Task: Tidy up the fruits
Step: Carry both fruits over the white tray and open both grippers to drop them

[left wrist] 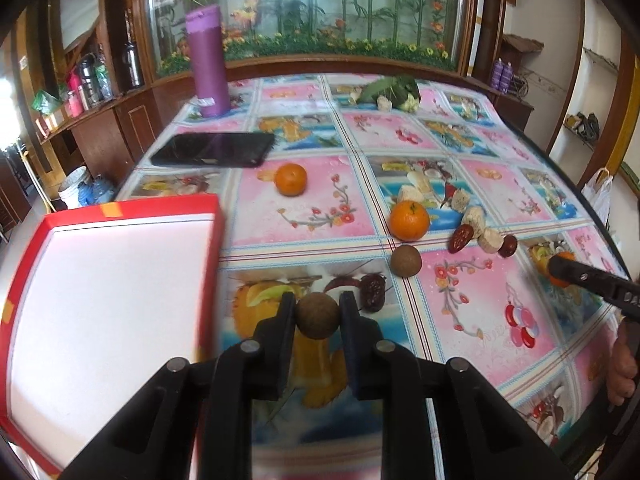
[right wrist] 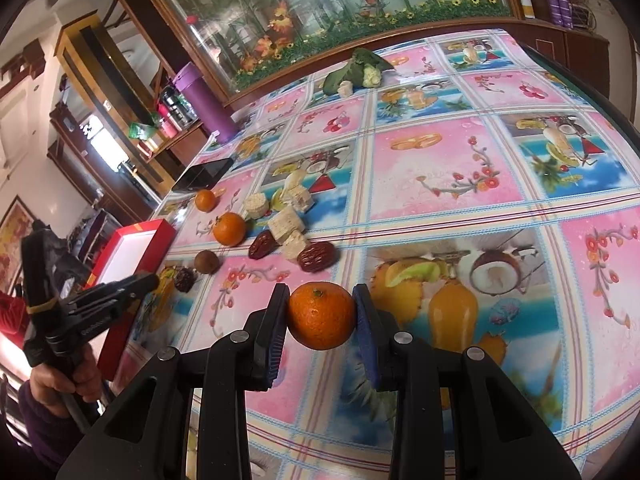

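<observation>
Holding one fruit in each tool, the person was midway through gathering the scattered pieces. The left gripper (left wrist: 318, 316) had its fingers pressed against both sides of a small brown round fruit (left wrist: 317, 316), just beside the red box (left wrist: 212, 248), whose white inside showed nothing in the visible part. The right gripper (right wrist: 321, 316) was clamped on an orange (right wrist: 322, 316), the pads touching its left and right flanks; whether either fruit was lifted off the tablecloth (right wrist: 440, 168) or sat on it could not be told.

Left on the cloth were two more oranges (left wrist: 409, 220), a second brown fruit (left wrist: 405, 261), several dark red dates (right wrist: 318, 257) and pale cut chunks (right wrist: 285, 222), bunched near the middle. A phone (left wrist: 214, 149), a purple bottle (left wrist: 209, 60) and a leafy vegetable (left wrist: 394, 90) lay farther back, well apart from the work.

By my reading, the step in hand was the carry to the box. The left load was nearest, so it likely needed only a short swing over the red rim and a gentle release, since a round fruit could roll. The right one had to cross the table, keeping clear of the other tool.
</observation>
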A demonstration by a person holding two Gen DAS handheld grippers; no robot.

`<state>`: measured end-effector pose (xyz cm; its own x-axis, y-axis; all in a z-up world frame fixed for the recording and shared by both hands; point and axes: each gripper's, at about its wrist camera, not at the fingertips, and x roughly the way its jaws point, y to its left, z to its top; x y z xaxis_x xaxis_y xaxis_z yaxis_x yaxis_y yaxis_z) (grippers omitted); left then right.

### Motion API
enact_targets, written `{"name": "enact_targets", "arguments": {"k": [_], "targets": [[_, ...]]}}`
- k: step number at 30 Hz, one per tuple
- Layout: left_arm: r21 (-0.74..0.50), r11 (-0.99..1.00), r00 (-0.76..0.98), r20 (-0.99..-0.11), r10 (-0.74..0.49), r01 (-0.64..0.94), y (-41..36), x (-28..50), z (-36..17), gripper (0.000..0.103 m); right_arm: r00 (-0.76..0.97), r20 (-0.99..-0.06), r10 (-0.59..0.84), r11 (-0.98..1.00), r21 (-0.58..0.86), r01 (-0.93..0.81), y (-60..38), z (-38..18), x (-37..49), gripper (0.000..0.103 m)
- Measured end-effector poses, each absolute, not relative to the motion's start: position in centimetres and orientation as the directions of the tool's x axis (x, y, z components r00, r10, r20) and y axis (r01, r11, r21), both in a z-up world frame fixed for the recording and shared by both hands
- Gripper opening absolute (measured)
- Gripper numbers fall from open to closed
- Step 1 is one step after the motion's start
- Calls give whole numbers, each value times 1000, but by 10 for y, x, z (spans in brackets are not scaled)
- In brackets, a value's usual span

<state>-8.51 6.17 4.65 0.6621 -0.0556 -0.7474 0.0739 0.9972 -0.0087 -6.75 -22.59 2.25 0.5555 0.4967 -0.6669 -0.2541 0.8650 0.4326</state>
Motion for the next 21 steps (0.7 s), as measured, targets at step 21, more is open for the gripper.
{"name": "enact_targets", "arguments": {"k": [21], "targets": [[51,945,650,-714,260,-323,215,-163,40,24,310,-672,673,676,387,-627,65,52,-72,31]]}}
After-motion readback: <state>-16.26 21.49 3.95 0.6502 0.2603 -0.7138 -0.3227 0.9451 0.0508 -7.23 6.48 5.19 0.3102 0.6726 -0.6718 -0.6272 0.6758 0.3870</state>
